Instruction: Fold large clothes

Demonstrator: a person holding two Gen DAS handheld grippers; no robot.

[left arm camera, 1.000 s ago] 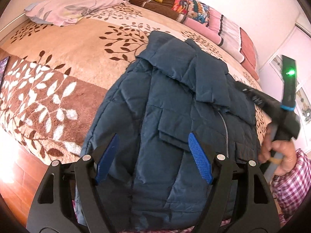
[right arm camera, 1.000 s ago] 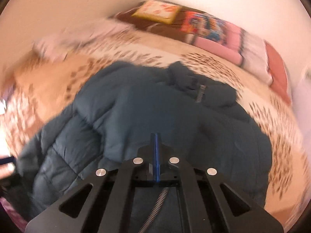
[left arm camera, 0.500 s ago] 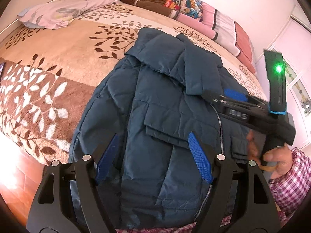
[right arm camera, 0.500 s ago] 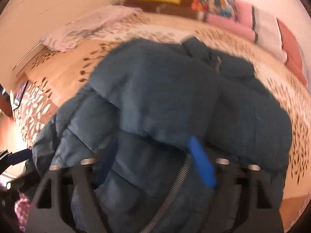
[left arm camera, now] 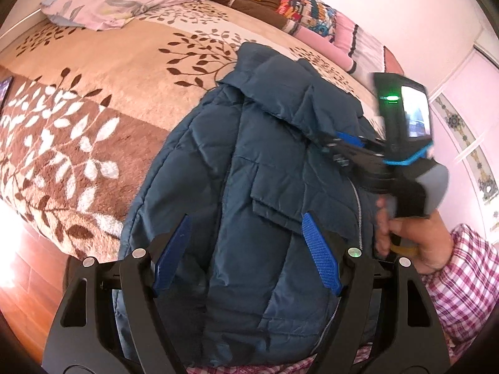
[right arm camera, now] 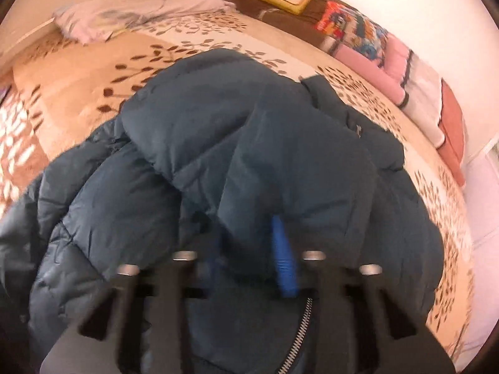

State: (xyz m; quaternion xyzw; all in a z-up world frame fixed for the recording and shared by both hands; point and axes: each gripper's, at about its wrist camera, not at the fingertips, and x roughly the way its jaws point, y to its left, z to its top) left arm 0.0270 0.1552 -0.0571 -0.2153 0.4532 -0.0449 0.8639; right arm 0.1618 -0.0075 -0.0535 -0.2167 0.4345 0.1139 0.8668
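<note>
Bedspread [left arm camera: 93, 99]: plush, tan and brown, printed with leaf sprigs; a lilac pillow [left arm camera: 124, 3] lies crumpled at its far left.
Jacket [left arm camera: 249, 171]: your dark teal quilted puffer sprawls over the bed's near edge, collar away from you, flap pocket and metal zipper showing.
Left claw [left arm camera: 246, 252]: you hold it spread wide above the jacket's lower front, ribbed blue pads [left arm camera: 321, 261] on either side of the cloth, not pressing it.
Right claw [right arm camera: 249, 249]: its jaws have just been closing; they stand narrow with a puffy fold of jacket between them. Blur hides whether the pads pinch it.
Right hand [left arm camera: 414, 237]: plaid cuff, gripping the handle.
</note>
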